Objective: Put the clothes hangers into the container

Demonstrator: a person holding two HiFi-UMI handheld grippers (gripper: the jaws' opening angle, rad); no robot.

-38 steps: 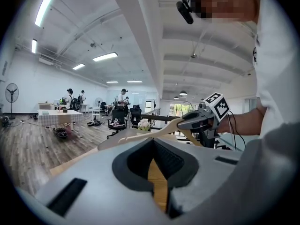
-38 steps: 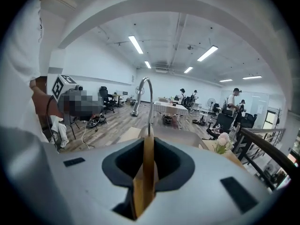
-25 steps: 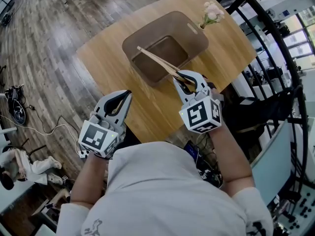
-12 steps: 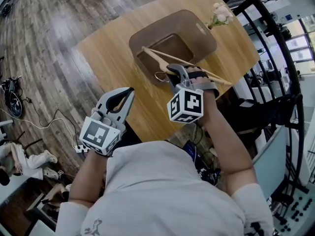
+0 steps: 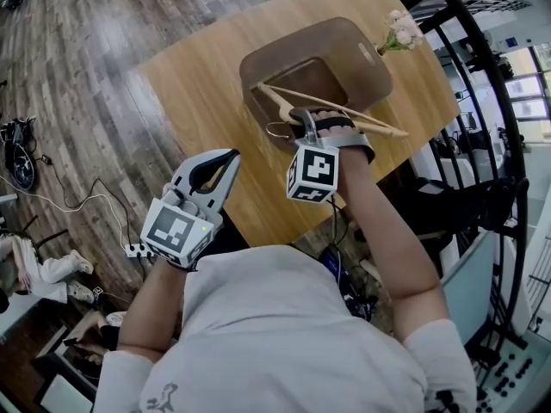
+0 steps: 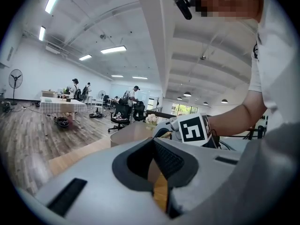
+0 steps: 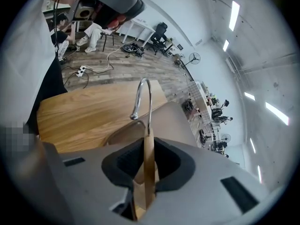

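A wooden clothes hanger [image 5: 362, 120] with a metal hook [image 5: 275, 130] hangs across the near rim of the brown container [image 5: 353, 50] on the wooden table [image 5: 198, 76]. My right gripper [image 5: 301, 117] is shut on the hanger's neck. In the right gripper view the wood [image 7: 148, 172] stands clamped between the pads, the hook [image 7: 143, 97] rises ahead of my right gripper [image 7: 149, 146], and the container [image 7: 178, 121] lies beyond. My left gripper [image 5: 225, 155] hovers by the table's near edge. In the left gripper view my left gripper [image 6: 154, 142] is shut and empty.
A vase of pale flowers [image 5: 398, 33] stands at the container's far right corner. A black curved railing [image 5: 482, 84] runs along the table's right side. Cables and a power strip [image 5: 133, 250] lie on the wooden floor at the left.
The right gripper has turned and shifted left with the hanger, which has swung from pointing into the container to lying across its near rim. The left gripper has barely moved.
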